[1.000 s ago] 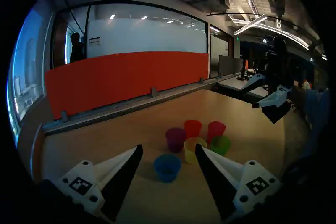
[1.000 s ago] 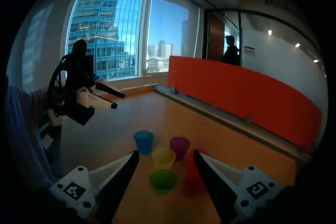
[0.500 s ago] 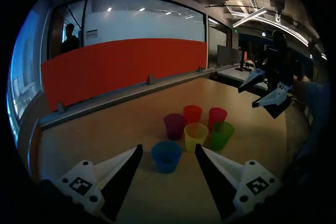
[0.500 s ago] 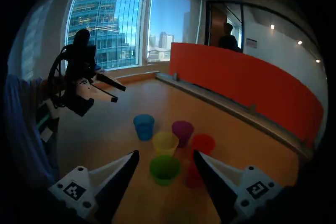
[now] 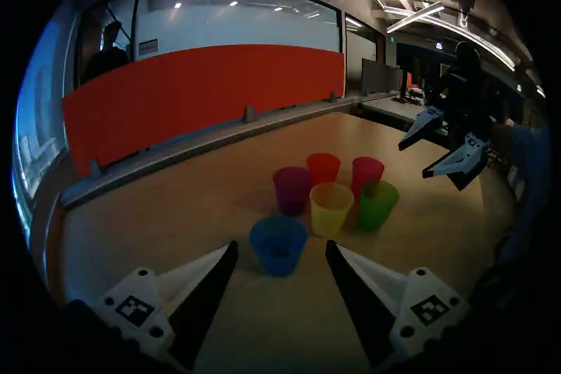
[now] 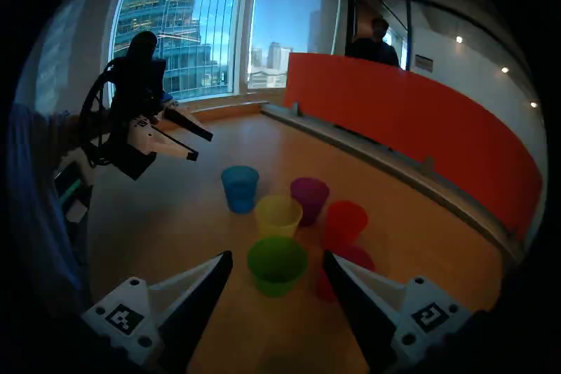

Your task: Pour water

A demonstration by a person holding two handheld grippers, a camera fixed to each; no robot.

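Several plastic cups stand clustered on the wooden table (image 5: 175, 226). In the left gripper view the blue cup (image 5: 278, 244) is nearest, just ahead of my open, empty left gripper (image 5: 281, 246). Behind it stand purple (image 5: 292, 190), yellow (image 5: 330, 208), green (image 5: 376, 204), orange (image 5: 322, 168) and red (image 5: 367, 174) cups. In the right gripper view the green cup (image 6: 277, 264) sits between the tips of my open, empty right gripper (image 6: 277, 256), with yellow (image 6: 278, 214), blue (image 6: 240, 188) and purple (image 6: 310, 198) cups beyond. The right gripper (image 5: 413, 161) and the left gripper (image 6: 203, 147) each hover open beside the cluster.
An orange partition (image 5: 203, 93) with a metal rail runs along the table's far edge. A person (image 6: 375, 41) stands behind it by the glass wall. Large windows (image 6: 189, 37) lie past the table's end. A blue sleeve (image 6: 35, 205) holds the left gripper.
Both grippers have come closer to the cups and tilted down; the cups look larger and sit higher in each view. No cup has moved.
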